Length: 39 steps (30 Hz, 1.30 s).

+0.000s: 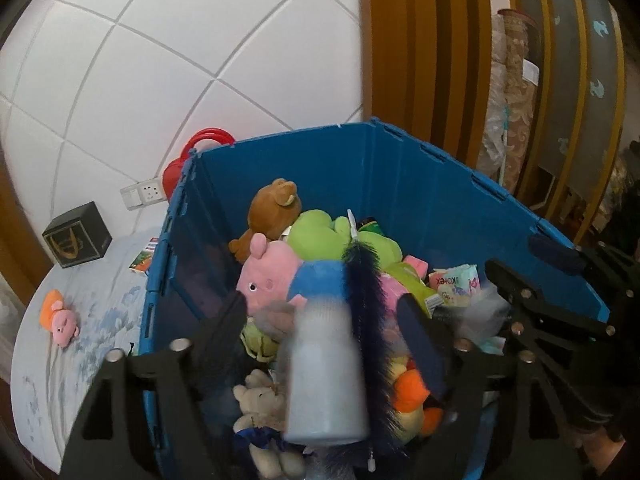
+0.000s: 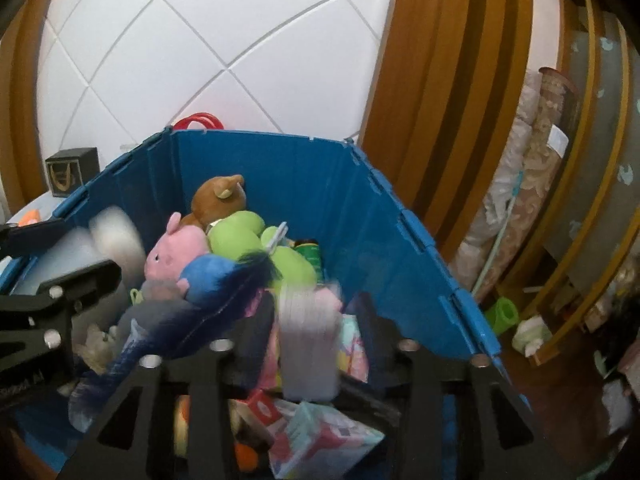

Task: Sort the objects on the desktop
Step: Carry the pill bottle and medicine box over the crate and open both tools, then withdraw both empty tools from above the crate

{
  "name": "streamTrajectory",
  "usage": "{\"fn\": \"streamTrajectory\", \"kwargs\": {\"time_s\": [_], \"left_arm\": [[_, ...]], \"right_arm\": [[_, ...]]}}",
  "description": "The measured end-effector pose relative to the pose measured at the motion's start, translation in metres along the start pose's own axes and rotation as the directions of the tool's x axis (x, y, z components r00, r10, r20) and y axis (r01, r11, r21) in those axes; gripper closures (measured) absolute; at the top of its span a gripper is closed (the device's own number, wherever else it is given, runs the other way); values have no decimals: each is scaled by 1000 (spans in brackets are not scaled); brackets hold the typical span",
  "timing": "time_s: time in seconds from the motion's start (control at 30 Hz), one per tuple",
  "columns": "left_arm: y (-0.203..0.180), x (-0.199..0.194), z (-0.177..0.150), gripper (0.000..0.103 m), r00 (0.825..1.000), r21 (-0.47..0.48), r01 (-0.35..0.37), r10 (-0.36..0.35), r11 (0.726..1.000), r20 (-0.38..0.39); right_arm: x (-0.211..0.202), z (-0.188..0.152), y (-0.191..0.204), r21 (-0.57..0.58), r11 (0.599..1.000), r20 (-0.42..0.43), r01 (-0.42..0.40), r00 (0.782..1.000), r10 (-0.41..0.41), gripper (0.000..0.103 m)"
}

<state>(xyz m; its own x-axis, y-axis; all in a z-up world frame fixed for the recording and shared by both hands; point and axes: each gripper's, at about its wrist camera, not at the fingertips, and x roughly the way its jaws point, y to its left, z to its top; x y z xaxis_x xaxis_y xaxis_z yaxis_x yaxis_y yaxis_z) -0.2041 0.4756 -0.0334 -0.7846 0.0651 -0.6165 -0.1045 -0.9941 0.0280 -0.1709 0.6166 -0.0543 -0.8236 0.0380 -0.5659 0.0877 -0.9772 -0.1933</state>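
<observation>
Hovering over the blue crate (image 1: 400,184), our left tongs (image 1: 324,344) and right tongs (image 2: 316,336) gape around a blurred white bottle (image 1: 326,376) and pale packet (image 2: 308,344).

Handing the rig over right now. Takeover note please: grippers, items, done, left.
Left gripper: open over the blue crate; a blurred white bottle sits loose between its fingers, apparently dropping in.
Right gripper: open over the crate, with a blurred pale pack between its fingers.
Done: the crate holds plush toys, including a pink pig plush and a brown bear, plus packets.
Left: small orange-pink plush, black box and small carton on the table beside the crate.
</observation>
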Motion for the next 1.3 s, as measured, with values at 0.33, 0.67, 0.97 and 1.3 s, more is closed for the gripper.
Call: {"fn": "streamTrajectory", "kwargs": {"time_s": [0.33,0.67,0.97,1.3], "left_arm": [[17,-20,-9,22,1000,-9,-22,22,1000,19],[60,-55,-19,22,995,-56,-60,64,997,72],[108,-89,-17,22,992,-20,55,-52,998,113],[98,-102,-21,22,970,20,219,-220,976,101]], "right_arm": [[-20,-5,0,14,1000,7,7,1000,-7,0],[-48,2,29,3,1000,44,-21,999,21,0],[-87,5,69,62,998,60,-29,998,25,0],[-123,2,69,79,997,72,19,997,-25,0]]}}
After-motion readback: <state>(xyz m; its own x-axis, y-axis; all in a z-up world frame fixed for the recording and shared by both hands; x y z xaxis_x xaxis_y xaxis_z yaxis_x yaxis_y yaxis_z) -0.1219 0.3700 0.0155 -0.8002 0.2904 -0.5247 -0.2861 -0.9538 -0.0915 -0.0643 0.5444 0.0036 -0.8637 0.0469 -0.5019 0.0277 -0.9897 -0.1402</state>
